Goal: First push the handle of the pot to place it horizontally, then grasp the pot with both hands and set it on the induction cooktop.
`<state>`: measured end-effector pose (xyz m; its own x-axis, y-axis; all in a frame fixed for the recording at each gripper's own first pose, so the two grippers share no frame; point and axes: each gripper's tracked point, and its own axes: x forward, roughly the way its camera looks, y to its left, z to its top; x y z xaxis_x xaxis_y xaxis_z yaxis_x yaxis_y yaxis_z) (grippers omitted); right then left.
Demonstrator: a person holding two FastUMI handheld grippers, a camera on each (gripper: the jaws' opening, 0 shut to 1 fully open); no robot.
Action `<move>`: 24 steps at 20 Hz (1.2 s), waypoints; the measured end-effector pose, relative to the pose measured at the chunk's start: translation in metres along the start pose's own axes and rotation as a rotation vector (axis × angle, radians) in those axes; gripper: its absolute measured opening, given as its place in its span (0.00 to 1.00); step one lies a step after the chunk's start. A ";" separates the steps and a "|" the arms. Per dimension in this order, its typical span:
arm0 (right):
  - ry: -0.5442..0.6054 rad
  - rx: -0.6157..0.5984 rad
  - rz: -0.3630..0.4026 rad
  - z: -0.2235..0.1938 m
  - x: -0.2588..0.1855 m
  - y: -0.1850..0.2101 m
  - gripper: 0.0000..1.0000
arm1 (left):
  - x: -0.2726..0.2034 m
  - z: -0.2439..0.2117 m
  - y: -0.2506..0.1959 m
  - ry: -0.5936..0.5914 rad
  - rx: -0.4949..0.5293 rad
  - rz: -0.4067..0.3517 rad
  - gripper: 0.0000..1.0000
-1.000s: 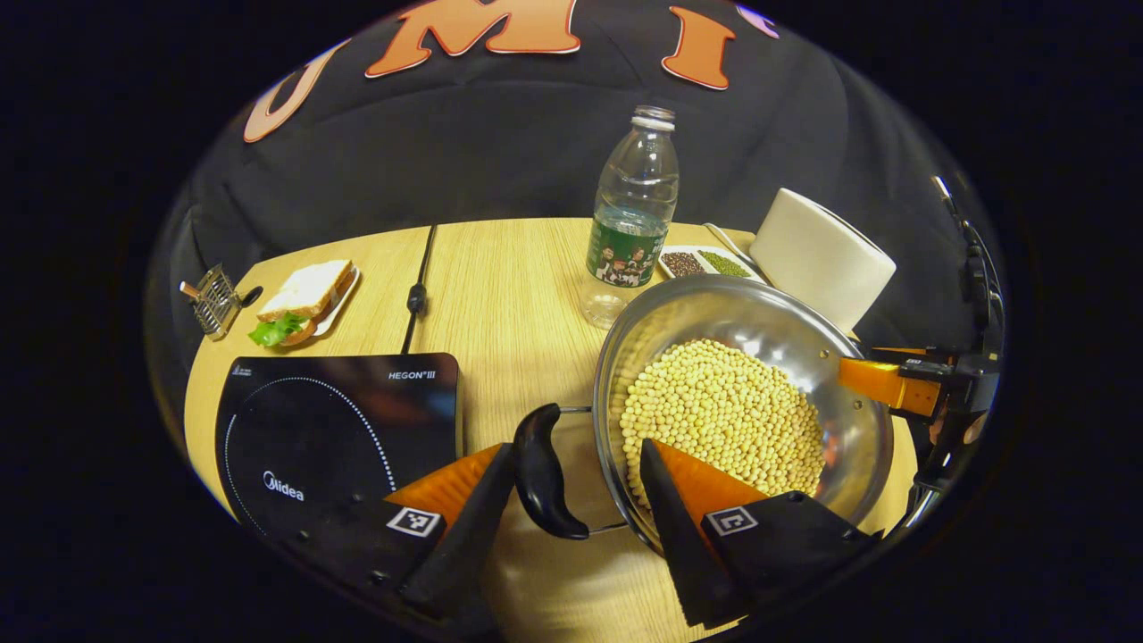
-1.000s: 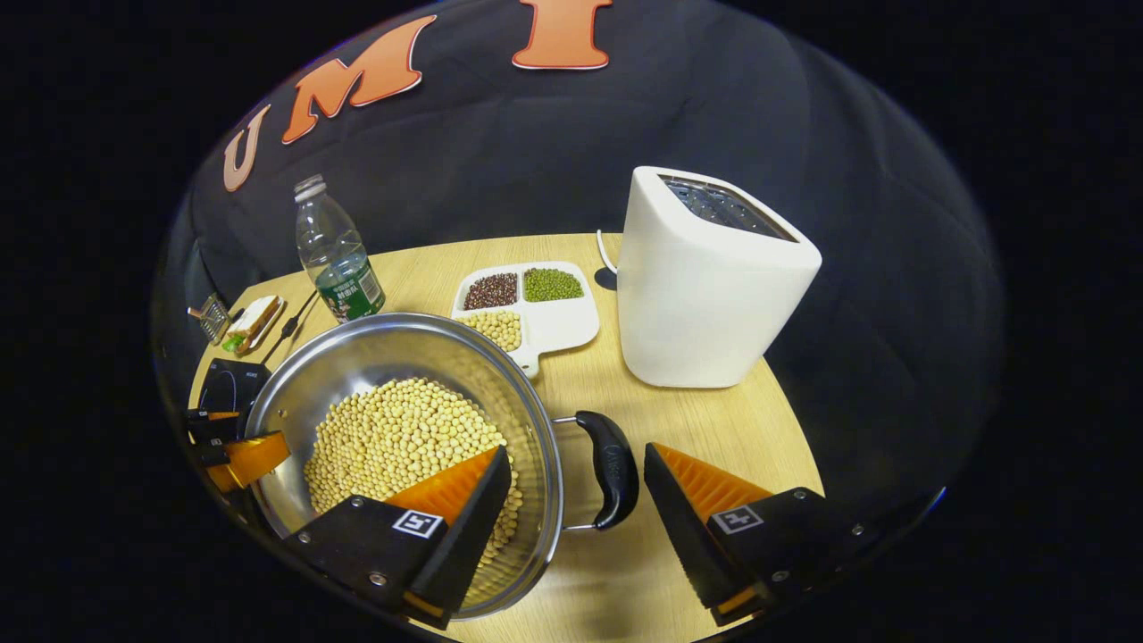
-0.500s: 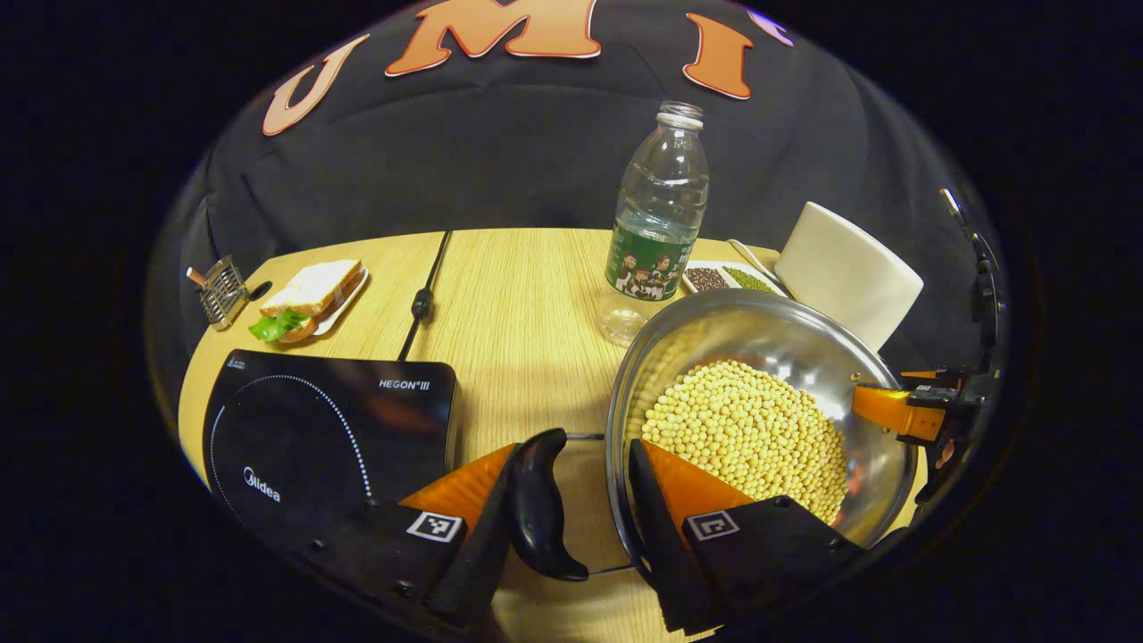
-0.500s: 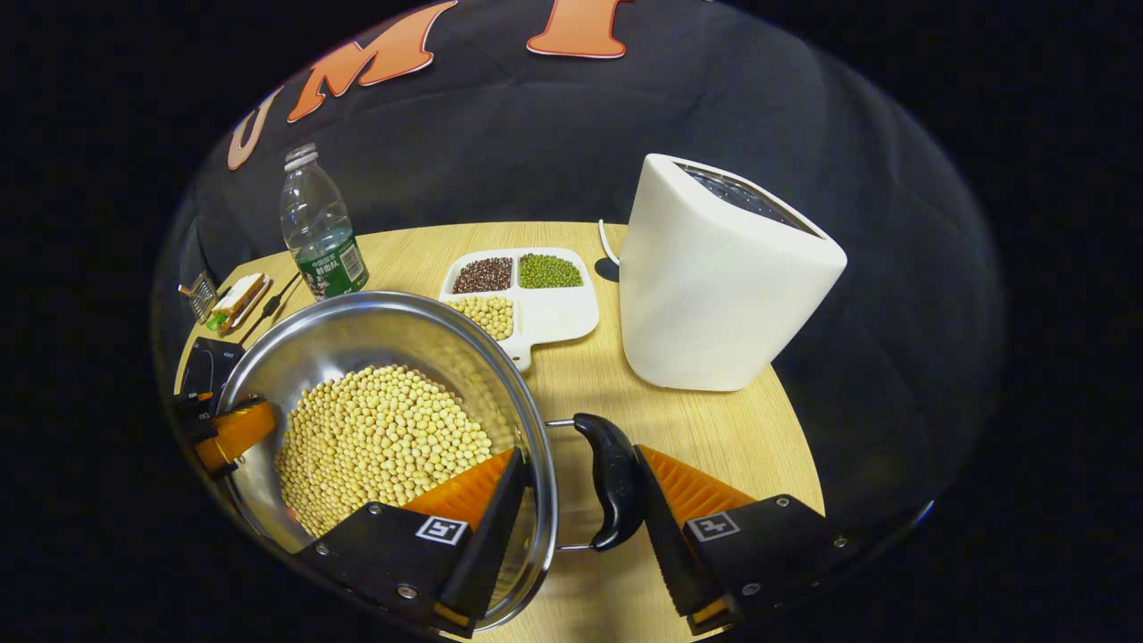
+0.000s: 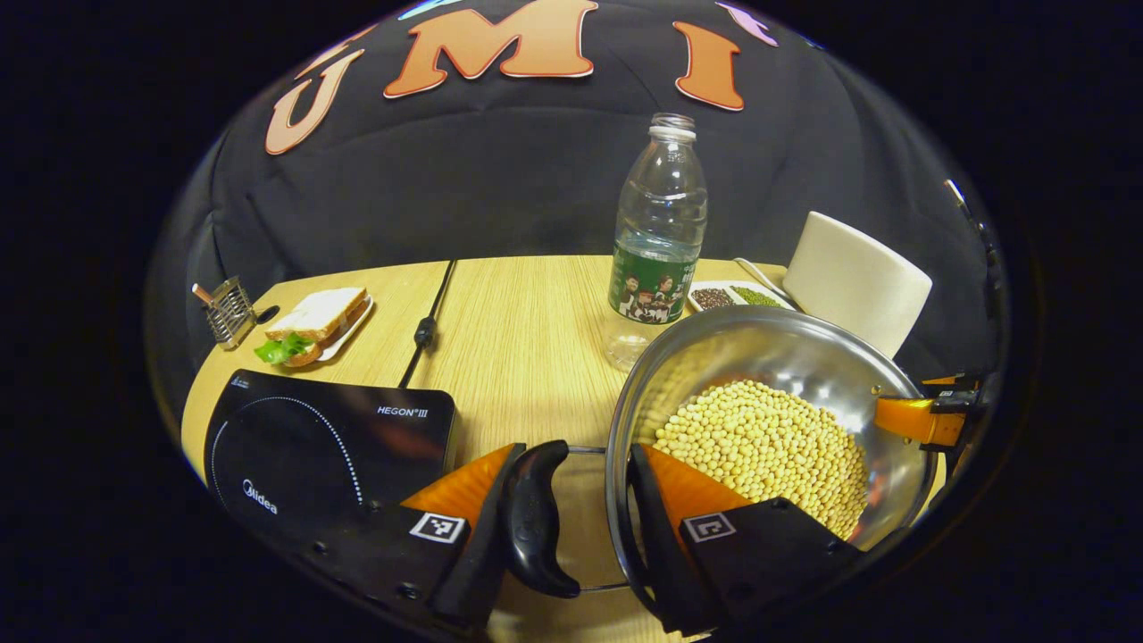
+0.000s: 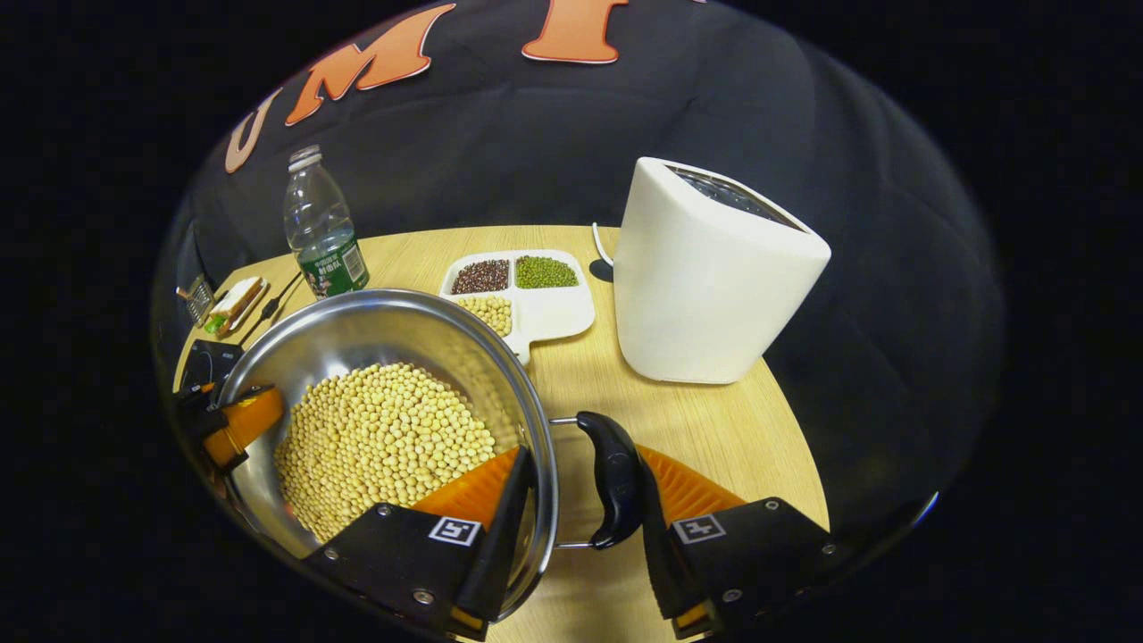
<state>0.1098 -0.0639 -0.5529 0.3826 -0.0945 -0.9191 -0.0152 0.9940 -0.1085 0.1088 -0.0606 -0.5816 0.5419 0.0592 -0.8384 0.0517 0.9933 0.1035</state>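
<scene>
1. Fingers of the left gripper (image 5: 571,527) are closed across the pot's (image 5: 768,357) rim and its left handle (image 5: 533,518): one presses the handle's outer face, the other stands inside the wall.
2. Right gripper (image 6: 580,509) mirrors this, one finger inside the rim, the other against the right handle (image 6: 612,478).
3. Both handles lie level, so the first step looks done.
4. Pot sits toward the table's (image 5: 518,321) right side, near its front edge; the induction cooktop (image 5: 330,446) lies at the front left corner.
5. Steel, half full of soybeans (image 5: 768,446), it likely handles heavy and slick; loose beans shift, so lift level.
6. Handles pivot on wire loops, so pinching handle and rim together seems the firmest hold.
</scene>
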 end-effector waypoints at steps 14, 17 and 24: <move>-0.096 0.004 -0.024 0.024 -0.069 0.023 0.62 | -0.057 0.035 0.030 -0.081 -0.040 0.013 0.76; -0.116 -0.001 -0.017 0.031 -0.086 0.035 0.62 | -0.078 0.044 0.044 -0.102 -0.043 0.018 0.74; -0.145 -0.031 0.033 0.041 -0.122 0.087 0.62 | -0.123 0.051 0.102 -0.124 -0.042 0.062 0.74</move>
<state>0.0996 0.0365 -0.4348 0.5111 -0.0503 -0.8581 -0.0573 0.9941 -0.0925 0.0904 0.0283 -0.4409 0.6427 0.1106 -0.7581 -0.0190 0.9915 0.1286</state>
